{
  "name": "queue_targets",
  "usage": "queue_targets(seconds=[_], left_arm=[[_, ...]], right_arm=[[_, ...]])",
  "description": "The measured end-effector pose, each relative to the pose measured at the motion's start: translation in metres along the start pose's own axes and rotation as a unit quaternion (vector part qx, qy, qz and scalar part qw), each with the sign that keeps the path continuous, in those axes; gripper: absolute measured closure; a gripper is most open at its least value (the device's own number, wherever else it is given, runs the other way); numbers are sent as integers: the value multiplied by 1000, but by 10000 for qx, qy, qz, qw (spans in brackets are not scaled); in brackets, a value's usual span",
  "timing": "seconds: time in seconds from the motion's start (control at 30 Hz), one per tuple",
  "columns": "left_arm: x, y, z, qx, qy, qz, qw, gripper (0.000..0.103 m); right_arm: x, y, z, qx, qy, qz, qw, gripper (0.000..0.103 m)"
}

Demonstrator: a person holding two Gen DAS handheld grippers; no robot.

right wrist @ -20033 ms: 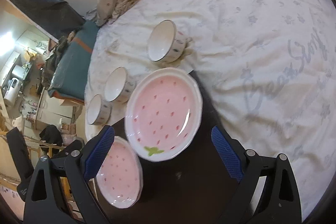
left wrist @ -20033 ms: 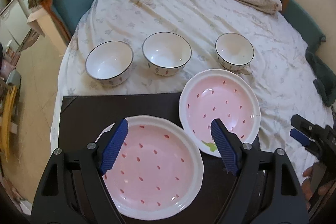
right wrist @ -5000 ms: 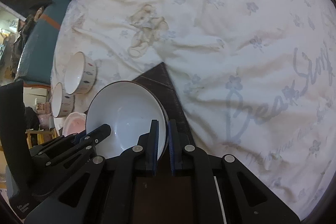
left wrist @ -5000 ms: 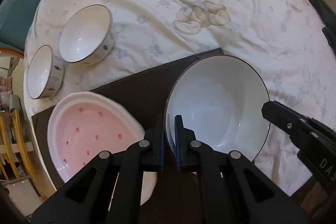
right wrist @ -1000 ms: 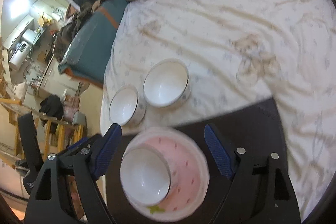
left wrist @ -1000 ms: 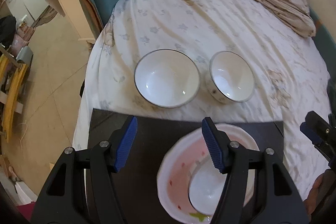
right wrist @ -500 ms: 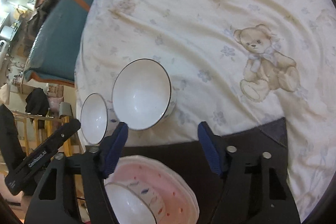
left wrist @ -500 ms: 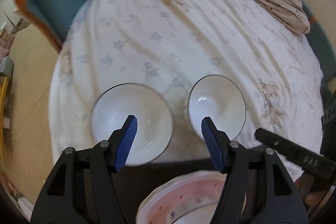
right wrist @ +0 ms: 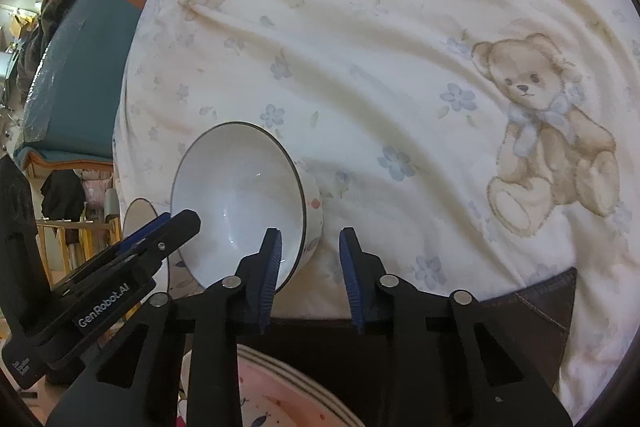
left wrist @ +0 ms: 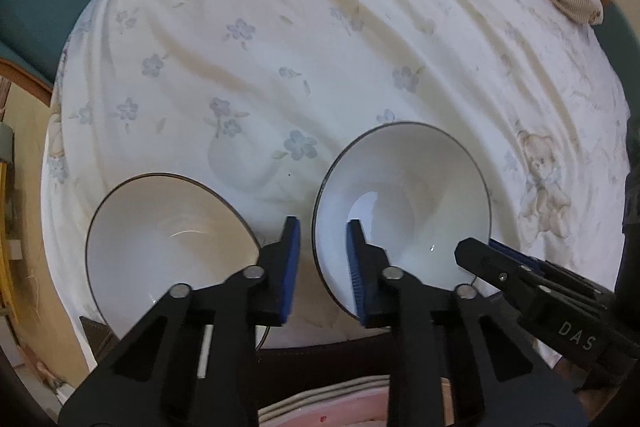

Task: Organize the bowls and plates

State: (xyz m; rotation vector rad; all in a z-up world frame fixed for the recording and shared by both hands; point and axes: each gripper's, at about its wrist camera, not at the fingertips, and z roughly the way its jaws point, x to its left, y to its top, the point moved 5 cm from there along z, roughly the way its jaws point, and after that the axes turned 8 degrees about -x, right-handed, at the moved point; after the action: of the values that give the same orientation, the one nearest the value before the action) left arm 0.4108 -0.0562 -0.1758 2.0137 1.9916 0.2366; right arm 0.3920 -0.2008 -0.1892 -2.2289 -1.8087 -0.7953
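Both grippers, left (left wrist: 323, 267) and right (right wrist: 308, 273), straddle bowl (left wrist: 404, 203) rim (jaws closing).

Both grippers pointed steeply downward, side by side. The left gripper (left wrist: 322, 267) had just been closing, its blue pads (left wrist: 291, 267) straddling a bowl's rim with a gap left. The right gripper (right wrist: 307, 277) had just been closing too, its jaws astride the same rim, not pressing.

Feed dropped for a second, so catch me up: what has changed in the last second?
Both grippers dropped forward from over the plates to one bowl. The left gripper and right gripper have just been closing, each with the rim between the jaws, not yet pinched. The other bowl and plates stayed put.
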Motion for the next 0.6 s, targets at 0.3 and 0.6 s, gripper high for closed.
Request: queue_targets(seconds=[0.3,0.6], left_arm=[[-7,-9,-6,-212,476,453,9976,98],[-12,-30,-62,-444,238,546,9972,95]], right_arm=[[11,-4,10,5,-97,-362,9993,89],[19,-13,-23,-147,34,-365,9992,90]])
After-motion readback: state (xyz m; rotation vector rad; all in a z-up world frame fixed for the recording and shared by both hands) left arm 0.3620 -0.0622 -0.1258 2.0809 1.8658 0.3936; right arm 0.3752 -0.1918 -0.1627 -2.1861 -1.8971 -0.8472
